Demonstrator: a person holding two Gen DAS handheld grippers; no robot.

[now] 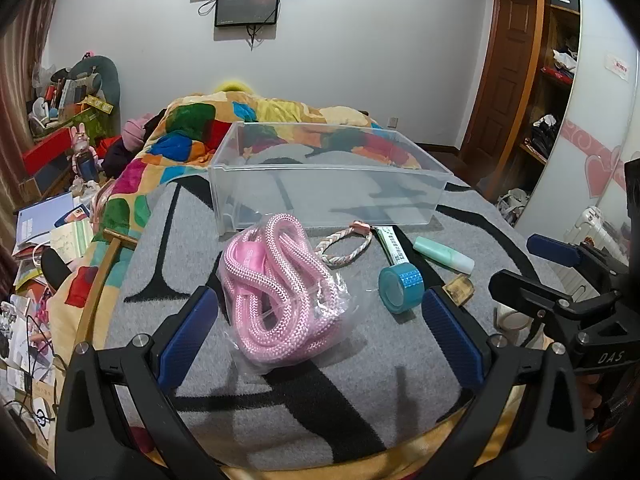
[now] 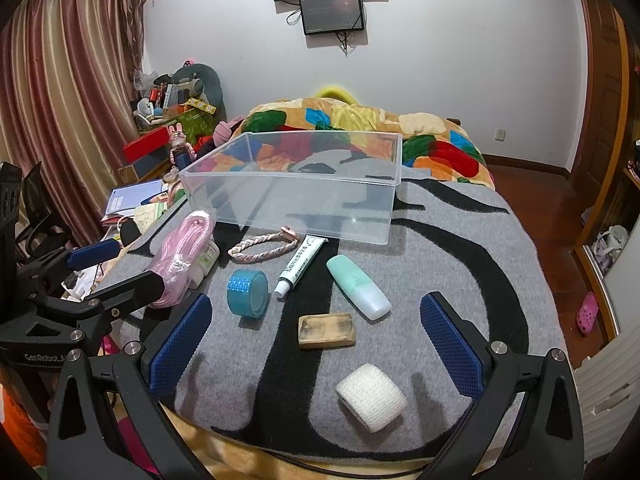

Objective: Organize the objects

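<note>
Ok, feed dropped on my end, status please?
Left gripper open around bagged pink rope. Right gripper open over small wooden block. Clear plastic bin empty. Nothing blocking.

You see a clear glossy plastic bin [image 2: 304,184] on matt woolly grey blanket [image 2: 440,248], braided pink rope [image 1: 276,280] in crinkly film (shiny), and a rough wooden block [image 2: 326,331].
</note>
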